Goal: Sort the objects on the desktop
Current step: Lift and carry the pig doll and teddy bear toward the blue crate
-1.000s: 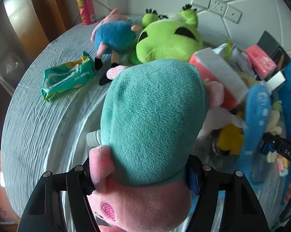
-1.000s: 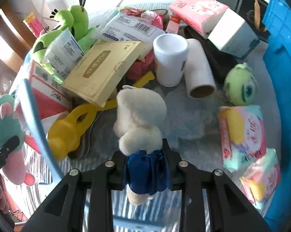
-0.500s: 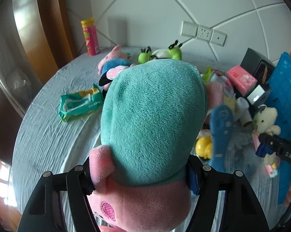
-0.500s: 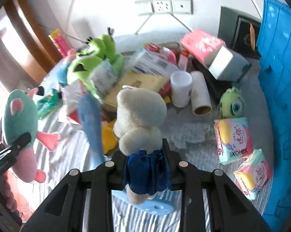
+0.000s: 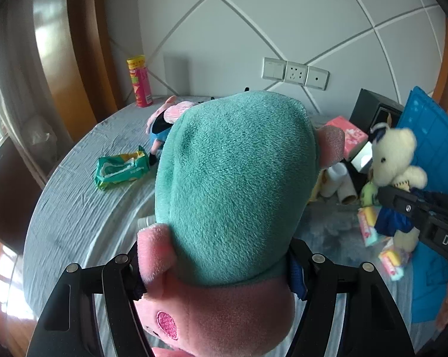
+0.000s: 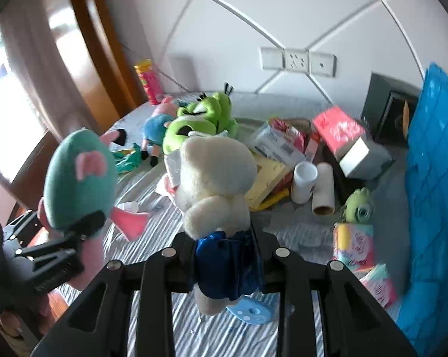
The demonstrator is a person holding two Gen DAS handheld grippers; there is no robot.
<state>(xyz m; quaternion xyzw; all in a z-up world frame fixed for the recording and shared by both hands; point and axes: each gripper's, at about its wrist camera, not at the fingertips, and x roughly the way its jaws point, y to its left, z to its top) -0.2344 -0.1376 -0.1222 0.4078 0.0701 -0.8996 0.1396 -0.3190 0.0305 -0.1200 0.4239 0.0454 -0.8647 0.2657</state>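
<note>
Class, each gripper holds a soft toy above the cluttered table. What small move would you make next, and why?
Probably carry both toys toward the plush group at the table's far side. The left gripper clamps the teal-and-pink plush, the right gripper the white bear, both clear of the clutter; the green plush and blue-bodied pig plush lie together there.

Your desk: round, under a grey striped cloth. On it you have:
- a red-and-yellow snack canister, upright at the far edge;
- a green wipes pack, lying flat;
- a blue-bodied pink pig plush, beside a green frog plush;
- a white cup, touching a cardboard tube;
- a small green one-eyed toy;
- tissue packs.
</note>
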